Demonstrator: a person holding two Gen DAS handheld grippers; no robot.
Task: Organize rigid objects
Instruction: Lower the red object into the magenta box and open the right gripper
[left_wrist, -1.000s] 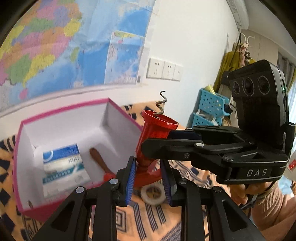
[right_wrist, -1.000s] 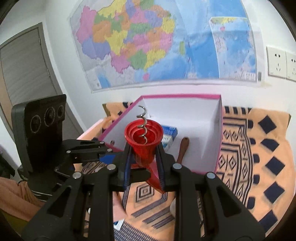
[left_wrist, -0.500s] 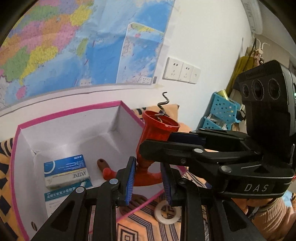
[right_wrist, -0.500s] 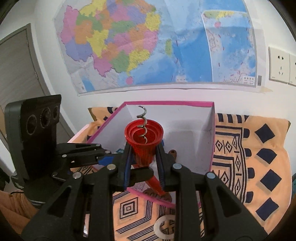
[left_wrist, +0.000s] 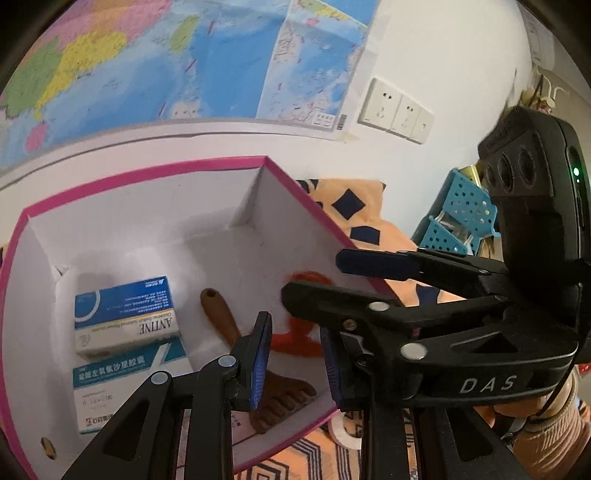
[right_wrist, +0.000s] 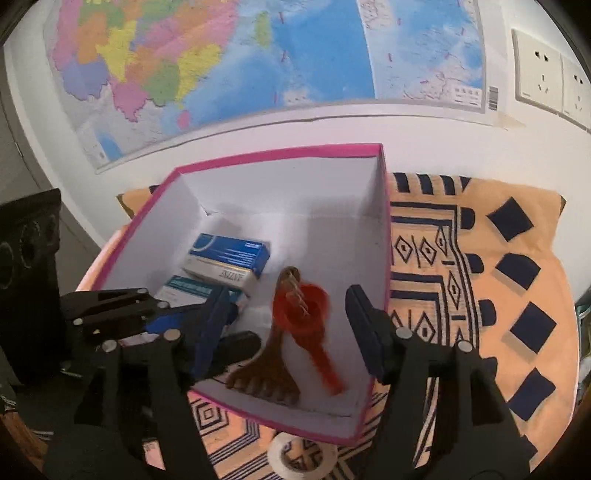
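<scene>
A red corkscrew (right_wrist: 304, 325), blurred by motion, sits inside the pink-rimmed white box (right_wrist: 280, 155), free of both grippers; in the left wrist view it (left_wrist: 299, 332) is an orange-red smear. My right gripper (right_wrist: 286, 334) is open wide above the box, jaws on either side of the corkscrew. My left gripper (left_wrist: 293, 362) is open over the box's near edge, nothing between its pads. In the box lie a brown wooden back-scratcher (right_wrist: 266, 373) and two blue-and-white medicine cartons (right_wrist: 227, 260).
The box (left_wrist: 147, 173) stands on an orange and navy patterned cloth (right_wrist: 480, 280) against a wall with a map. A roll of white tape (right_wrist: 299, 456) lies on the cloth in front of the box. Blue perforated baskets (left_wrist: 458, 218) stand at the right.
My right gripper was shut on the red corkscrew and has opened; the corkscrew has dropped into the box. Both grippers moved forward over the box.
</scene>
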